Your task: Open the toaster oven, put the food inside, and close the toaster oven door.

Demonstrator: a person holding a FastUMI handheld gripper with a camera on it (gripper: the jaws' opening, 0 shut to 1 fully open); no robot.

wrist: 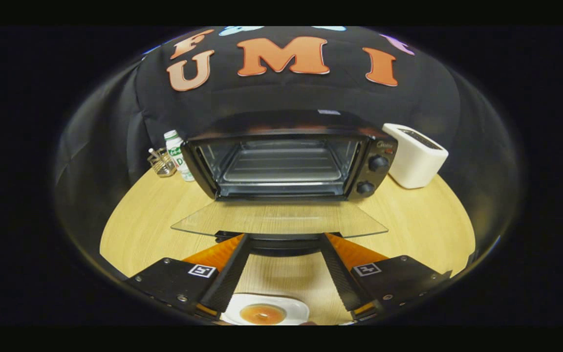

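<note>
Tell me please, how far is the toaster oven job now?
Done: the toaster oven is open, its glass door folded down flat. In hand: nothing; the gripper is open, fingertips at the door handle. Left: the food on its white plate must go inside, then the door closes.

Dim booth, sharp centre, bowed edges

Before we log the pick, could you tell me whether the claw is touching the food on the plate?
Apart. The gripper view shows the claw open, fingers spread wide near the oven door's handle, while the food lies untouched on its white plate between them.
</note>
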